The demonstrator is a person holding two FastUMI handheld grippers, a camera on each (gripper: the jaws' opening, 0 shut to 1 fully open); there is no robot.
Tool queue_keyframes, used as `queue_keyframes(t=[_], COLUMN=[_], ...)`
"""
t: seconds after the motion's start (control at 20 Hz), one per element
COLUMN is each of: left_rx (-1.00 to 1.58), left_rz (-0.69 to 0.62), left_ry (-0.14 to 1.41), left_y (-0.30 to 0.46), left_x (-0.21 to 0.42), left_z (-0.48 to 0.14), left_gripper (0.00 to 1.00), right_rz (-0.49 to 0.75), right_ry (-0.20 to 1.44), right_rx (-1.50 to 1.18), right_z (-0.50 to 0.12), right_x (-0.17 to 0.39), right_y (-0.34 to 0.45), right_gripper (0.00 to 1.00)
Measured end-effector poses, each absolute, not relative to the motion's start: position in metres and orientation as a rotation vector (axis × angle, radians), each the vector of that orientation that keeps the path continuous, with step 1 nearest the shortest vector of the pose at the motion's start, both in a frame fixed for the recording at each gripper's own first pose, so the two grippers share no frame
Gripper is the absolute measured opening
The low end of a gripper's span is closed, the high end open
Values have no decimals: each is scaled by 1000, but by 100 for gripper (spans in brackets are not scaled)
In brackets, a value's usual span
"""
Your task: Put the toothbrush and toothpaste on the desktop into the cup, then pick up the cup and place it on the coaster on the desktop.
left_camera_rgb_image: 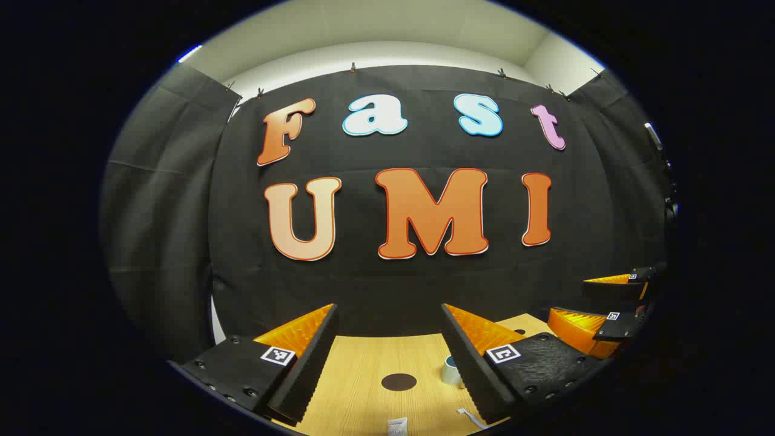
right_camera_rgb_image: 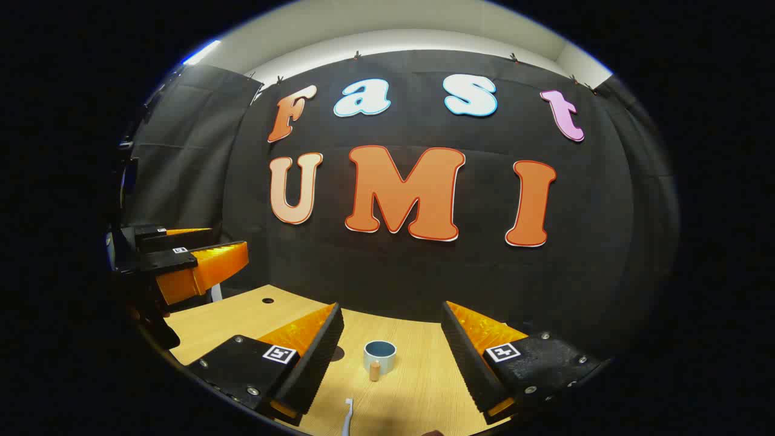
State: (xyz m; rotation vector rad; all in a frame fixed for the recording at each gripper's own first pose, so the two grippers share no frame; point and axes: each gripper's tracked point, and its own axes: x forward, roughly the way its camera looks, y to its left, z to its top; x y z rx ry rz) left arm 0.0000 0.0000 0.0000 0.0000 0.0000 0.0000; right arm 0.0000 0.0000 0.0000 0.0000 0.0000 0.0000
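Left gripper [left_camera_rgb_image: 387, 348] is held above the desktop [left_camera_rgb_image: 363, 393], fingers spread wide, nothing between them. Past its tips the dark round coaster [left_camera_rgb_image: 398, 381] is seen flat on the wood. The cup [left_camera_rgb_image: 449, 369] stands to the right of the coaster, partly hidden by a finger. A white tube end, probably the toothpaste [left_camera_rgb_image: 397, 426], lies at the bottom edge, nearer than the coaster.

Right gripper [right_camera_rgb_image: 392, 348] is likewise parted and empty, raised over the desk. The cup [right_camera_rgb_image: 379, 356] is seen upright between its fingers, farther off, with a small wooden handle facing the camera. The toothbrush [right_camera_rgb_image: 347, 416] lies on the wood nearer than the cup, white head showing.

Step judged: the start, nothing picked yet, cup empty and off the coaster. Next move is expected to call for lowering the right gripper onto the toothbrush and closing across its thin handle; a low, square approach is needed or it may slip.
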Motion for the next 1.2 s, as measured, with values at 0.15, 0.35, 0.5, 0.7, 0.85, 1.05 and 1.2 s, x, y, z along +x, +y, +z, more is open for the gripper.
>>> queue_keyframes(t=[0.15, 0.35, 0.5, 0.7, 0.85, 1.05, 1.2], left_rx=[21, 11, 16, 22, 18, 11, 15], left_rz=[42, 56, 31, -8, -30, -41, -45], left_ry=[4, 11, -5, -22, -29, -36, -34], left_y=[6, 16, 24, 33, 41, 52, 58], left_x=[-8, -8, 3, 18, 25, 30, 30], left_z=[4, 4, 6, 7, 8, 7, 4], left_gripper=[100, 100, 100, 98, 99, 99, 100], right_rz=[33, 52, 4, -37, -61, -73, -71], right_ry=[2, 22, 17, 32, 33, 54, 101], right_rx=[20, 6, 0, 12, 3, -11, -4], right_z=[-3, -6, -3, -6, -4, -10, -24], right_x=[4, 9, 16, 22, 24, 28, 29], right_y=[4, 12, 11, 19, 24, 31, 37], right_gripper=[98, 98, 98, 98, 98, 98, 98])
